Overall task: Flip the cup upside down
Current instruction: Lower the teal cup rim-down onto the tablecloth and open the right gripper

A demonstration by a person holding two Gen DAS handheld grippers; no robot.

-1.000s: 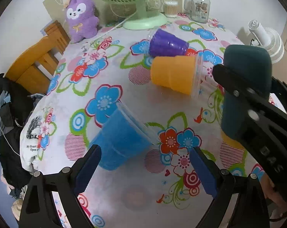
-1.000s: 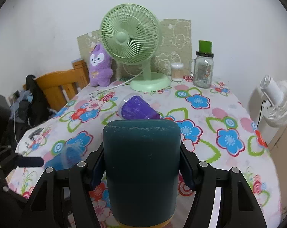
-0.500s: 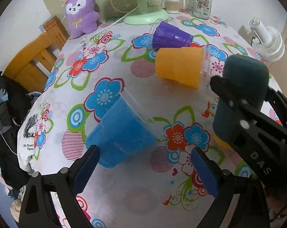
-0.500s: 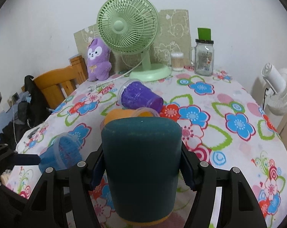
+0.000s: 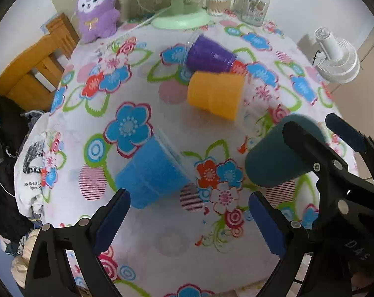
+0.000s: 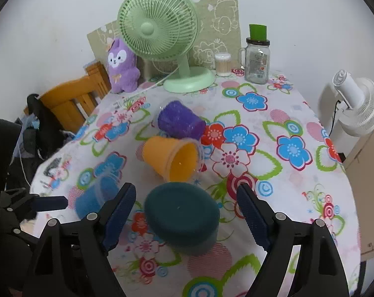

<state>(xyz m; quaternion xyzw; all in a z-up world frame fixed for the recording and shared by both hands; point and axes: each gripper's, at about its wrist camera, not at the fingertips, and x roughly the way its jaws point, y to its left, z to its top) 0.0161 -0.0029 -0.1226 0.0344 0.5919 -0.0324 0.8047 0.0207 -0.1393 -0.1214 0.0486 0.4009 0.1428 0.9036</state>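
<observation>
A dark teal cup (image 6: 184, 217) stands upside down on the flowered tablecloth (image 6: 293, 193), between the spread fingers of my right gripper (image 6: 187, 212), which is open and no longer touches it. It also shows in the left wrist view (image 5: 273, 158) at the right. A blue cup (image 5: 152, 170) lies on its side just ahead of my open, empty left gripper (image 5: 189, 220). An orange cup (image 6: 173, 157) and a purple cup (image 6: 179, 121) lie on their sides in the middle.
A green fan (image 6: 162, 37), a purple plush toy (image 6: 121, 65), a cotton swab jar (image 6: 223, 64) and a glass jar (image 6: 257, 59) stand at the back. A wooden chair (image 6: 70, 99) is at the left, a white fan (image 6: 358, 101) off the right edge.
My right gripper has set the teal cup down upside down on the cloth and opened, letting it go. The left gripper has drifted slightly but stays open.
</observation>
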